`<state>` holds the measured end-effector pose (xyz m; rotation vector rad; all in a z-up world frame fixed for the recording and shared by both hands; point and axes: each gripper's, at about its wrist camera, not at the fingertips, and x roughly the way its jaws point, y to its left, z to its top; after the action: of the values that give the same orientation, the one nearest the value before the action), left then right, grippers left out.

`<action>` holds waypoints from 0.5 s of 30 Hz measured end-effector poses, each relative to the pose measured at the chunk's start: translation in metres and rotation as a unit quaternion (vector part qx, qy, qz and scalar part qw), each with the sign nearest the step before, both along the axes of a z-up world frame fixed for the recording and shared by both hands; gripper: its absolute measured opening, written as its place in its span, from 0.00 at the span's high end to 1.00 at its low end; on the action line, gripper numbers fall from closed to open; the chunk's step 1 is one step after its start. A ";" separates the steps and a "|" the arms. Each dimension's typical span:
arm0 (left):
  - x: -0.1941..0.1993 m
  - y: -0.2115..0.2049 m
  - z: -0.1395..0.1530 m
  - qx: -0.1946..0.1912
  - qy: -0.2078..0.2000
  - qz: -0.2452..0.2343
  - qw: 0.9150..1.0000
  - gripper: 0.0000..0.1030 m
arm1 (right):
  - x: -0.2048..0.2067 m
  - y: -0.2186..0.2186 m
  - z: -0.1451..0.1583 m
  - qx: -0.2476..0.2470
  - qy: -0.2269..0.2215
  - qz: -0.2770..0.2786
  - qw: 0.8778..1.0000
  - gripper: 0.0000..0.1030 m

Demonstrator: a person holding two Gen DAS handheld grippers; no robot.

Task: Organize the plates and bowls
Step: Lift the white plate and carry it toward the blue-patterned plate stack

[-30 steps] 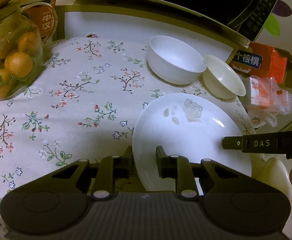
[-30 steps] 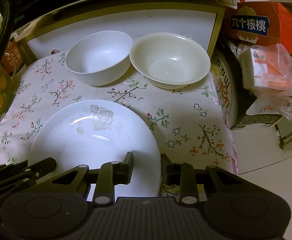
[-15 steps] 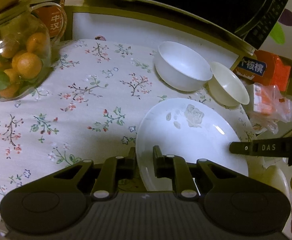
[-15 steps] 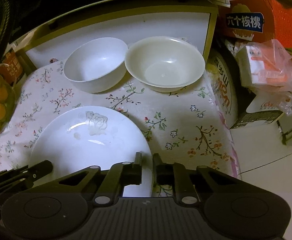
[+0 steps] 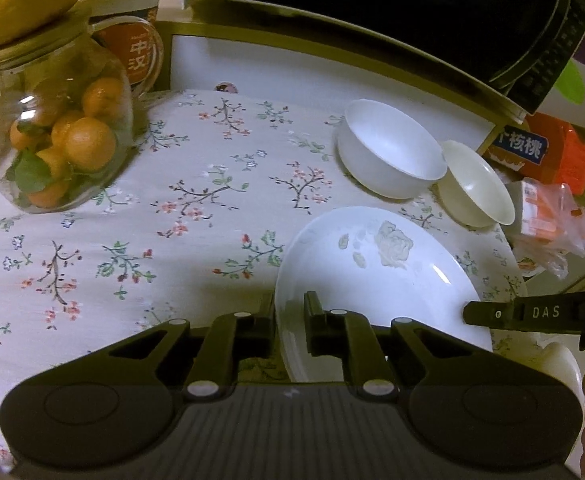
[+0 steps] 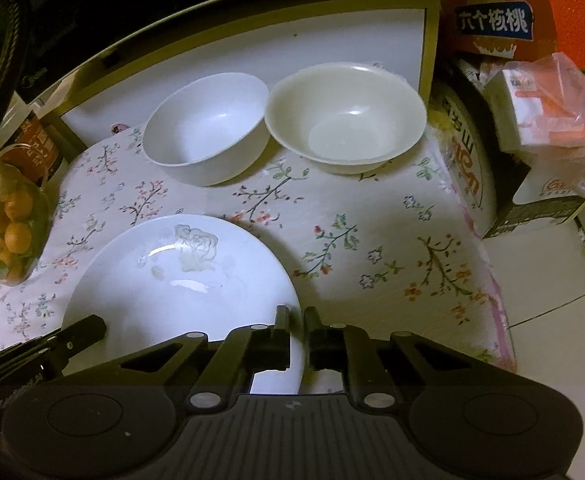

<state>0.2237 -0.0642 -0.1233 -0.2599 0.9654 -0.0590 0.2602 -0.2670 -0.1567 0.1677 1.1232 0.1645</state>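
We held the plate (image 5: 372, 280) by opposite rims, left gripper (image 5: 288, 320) and right gripper (image 6: 296, 330) clamped; uneven lifting risked slipping near the table's (image 6: 392, 240) right edge.

Covered by a white cloth printed with small flowers and branches (image 5: 196, 216). On it, lower right of the left wrist view: a round white plate with a faint rose motif (image 5: 376, 272). Above that, upper right: a deep white bowl (image 5: 390, 150), and just beside it on the right a shallower cream bowl (image 5: 476, 188), rims nearly touching. At far left: a clear glass jar of small oranges (image 5: 60, 144).
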 end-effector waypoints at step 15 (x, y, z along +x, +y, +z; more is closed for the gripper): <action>0.001 0.005 -0.008 0.003 0.005 -0.005 1.000 0.86 | -0.001 0.004 -0.006 0.033 0.016 0.003 0.999 0.86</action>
<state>0.2242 -0.0592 -0.1309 -0.2508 0.9764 -0.0637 0.2587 -0.2632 -0.1627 0.2260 1.1500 0.2056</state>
